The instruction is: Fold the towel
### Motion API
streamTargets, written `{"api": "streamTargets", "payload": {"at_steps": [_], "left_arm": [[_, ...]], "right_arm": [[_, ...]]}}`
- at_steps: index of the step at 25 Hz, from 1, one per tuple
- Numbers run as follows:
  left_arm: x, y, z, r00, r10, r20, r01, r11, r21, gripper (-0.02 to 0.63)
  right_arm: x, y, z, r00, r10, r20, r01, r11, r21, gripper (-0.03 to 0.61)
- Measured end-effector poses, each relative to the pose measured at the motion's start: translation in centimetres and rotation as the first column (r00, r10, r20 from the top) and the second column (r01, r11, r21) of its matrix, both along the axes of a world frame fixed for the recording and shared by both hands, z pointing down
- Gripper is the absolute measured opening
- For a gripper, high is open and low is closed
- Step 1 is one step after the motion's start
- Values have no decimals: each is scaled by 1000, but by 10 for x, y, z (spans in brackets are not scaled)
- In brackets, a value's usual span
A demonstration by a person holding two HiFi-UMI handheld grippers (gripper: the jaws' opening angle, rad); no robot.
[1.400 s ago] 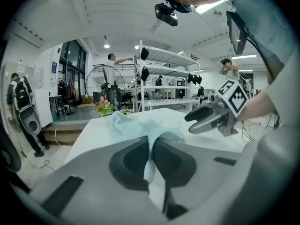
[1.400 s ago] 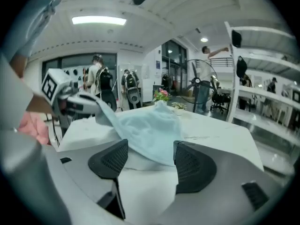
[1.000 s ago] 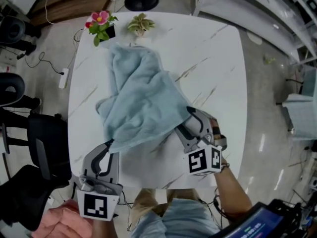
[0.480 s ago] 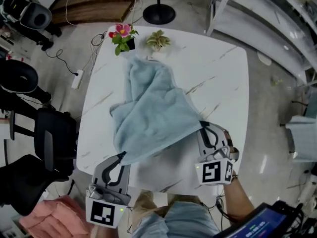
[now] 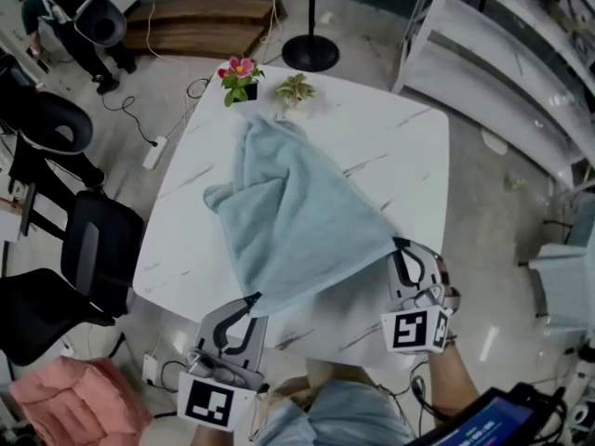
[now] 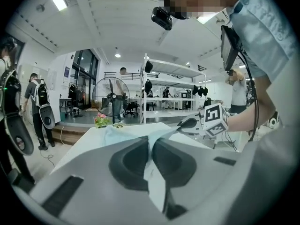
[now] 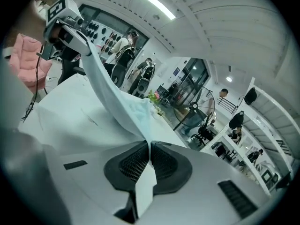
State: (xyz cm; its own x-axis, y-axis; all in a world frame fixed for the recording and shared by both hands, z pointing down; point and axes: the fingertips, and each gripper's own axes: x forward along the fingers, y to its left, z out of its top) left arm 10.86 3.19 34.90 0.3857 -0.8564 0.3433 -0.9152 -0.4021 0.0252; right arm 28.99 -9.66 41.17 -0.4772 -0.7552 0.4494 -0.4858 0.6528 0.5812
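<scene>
A light blue towel [image 5: 297, 212] lies bunched on the white marble table [image 5: 409, 156], and its near edge is lifted and stretched between my two grippers. My left gripper [image 5: 256, 297] is shut on the near left corner, beyond the table's front edge. In the left gripper view the jaws [image 6: 151, 146] pinch a strip of towel [image 6: 157, 186]. My right gripper [image 5: 398, 242] has just been closing and is now shut on the near right corner. The right gripper view shows the cloth [image 7: 117, 107] running from its jaws [image 7: 149, 149] across to the other gripper.
A pink-flowered pot [image 5: 240, 77] and a small green plant [image 5: 295, 89] stand at the table's far edge, just past the towel. Black chairs [image 5: 88, 249] stand to the left, a pink cushion [image 5: 65, 412] lies at the lower left, and a round black stand base [image 5: 310, 52] sits behind the table.
The right jaws have shut on the towel's near right corner. Both grippers have risen and drawn back toward me, pulling the near edge taut and off the table.
</scene>
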Motion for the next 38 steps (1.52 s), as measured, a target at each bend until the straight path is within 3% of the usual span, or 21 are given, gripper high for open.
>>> {"api": "streamTargets", "payload": {"at_steps": [6, 13, 27, 33, 38], "left_arm": [[41, 47, -4, 997, -64, -31, 65, 997, 31, 15], [84, 92, 5, 990, -137, -21, 137, 991, 4, 15], [180, 133, 48, 951, -308, 6, 308, 949, -62, 15], [202, 146, 80, 934, -357, -18, 355, 932, -77, 17], [216, 154, 108, 926, -376, 14, 376, 922, -91, 17]], "right_arm": [[44, 52, -4, 999, -38, -13, 38, 999, 14, 32], [85, 93, -3, 992, -121, -20, 122, 993, 10, 32], [162, 106, 27, 946, -322, -38, 319, 946, -56, 32], [180, 118, 53, 926, -374, -40, 370, 925, -82, 38], [188, 128, 80, 916, -398, -50, 391, 915, -101, 49]]}}
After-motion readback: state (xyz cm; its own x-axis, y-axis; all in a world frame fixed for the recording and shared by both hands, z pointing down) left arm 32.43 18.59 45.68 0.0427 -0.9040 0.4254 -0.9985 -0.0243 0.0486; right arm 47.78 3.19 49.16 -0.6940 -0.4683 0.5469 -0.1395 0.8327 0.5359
